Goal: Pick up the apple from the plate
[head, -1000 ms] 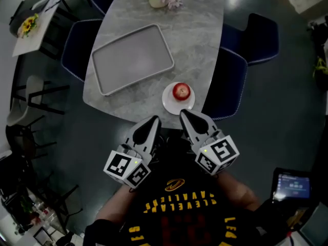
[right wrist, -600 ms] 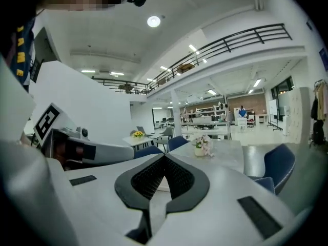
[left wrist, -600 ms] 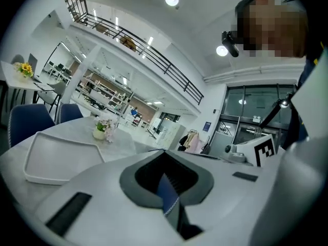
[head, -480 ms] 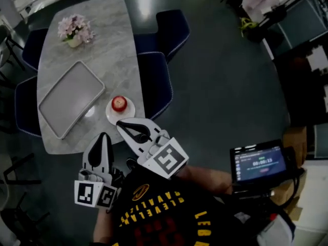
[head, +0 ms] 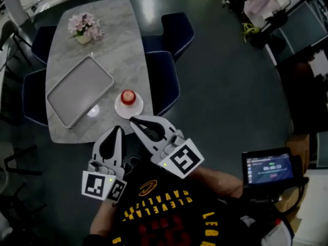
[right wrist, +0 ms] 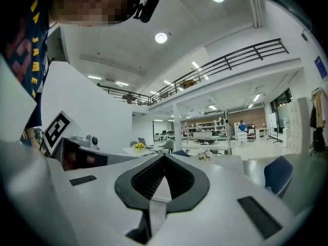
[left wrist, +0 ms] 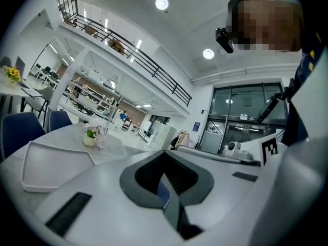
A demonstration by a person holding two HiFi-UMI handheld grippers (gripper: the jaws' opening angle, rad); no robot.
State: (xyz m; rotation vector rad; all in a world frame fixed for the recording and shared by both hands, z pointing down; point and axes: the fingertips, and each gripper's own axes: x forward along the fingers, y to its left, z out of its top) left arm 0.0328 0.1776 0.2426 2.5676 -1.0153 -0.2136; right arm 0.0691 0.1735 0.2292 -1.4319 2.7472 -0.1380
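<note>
Apple: we saw the red apple [head: 128, 96] sitting in the middle of the plate, with neither gripper touching it.
Plate: the small round white plate [head: 119, 110] lay on the table close to its near edge and its right side, just beside a corner of the tray.
Tray: the grey rectangular tray [head: 79, 90] [left wrist: 51, 165] lay aslant on the table, between the plate and the flowers.
Flowers: a small pot of pale pink flowers [head: 85, 25] [left wrist: 93, 136] [right wrist: 207, 155] stood at the table's far end.
Table: the table [head: 123, 45] had a grey marbled top with rounded corners.
Right gripper: we held the right gripper [head: 135, 121] [right wrist: 164, 156] pointed at the plate, its tips just short of the near rim in the head view. Its own view showed the jaws pressed together at the tips with nothing between them. Its marker cube [head: 182, 160] sat close to our chest.
Left gripper: we held the left gripper [head: 119, 129] [left wrist: 164, 154] beside the right one, over the table's near edge and a little farther from the plate. Its jaws were likewise closed on nothing.
Chairs: dark blue chairs [head: 164, 81] stood along both long sides of the table.
Shirt: our dark shirt [head: 169, 217] bore yellow lettering.
Screen: a lit screen [head: 269, 168] showed at our right, well apart from the table.
</note>
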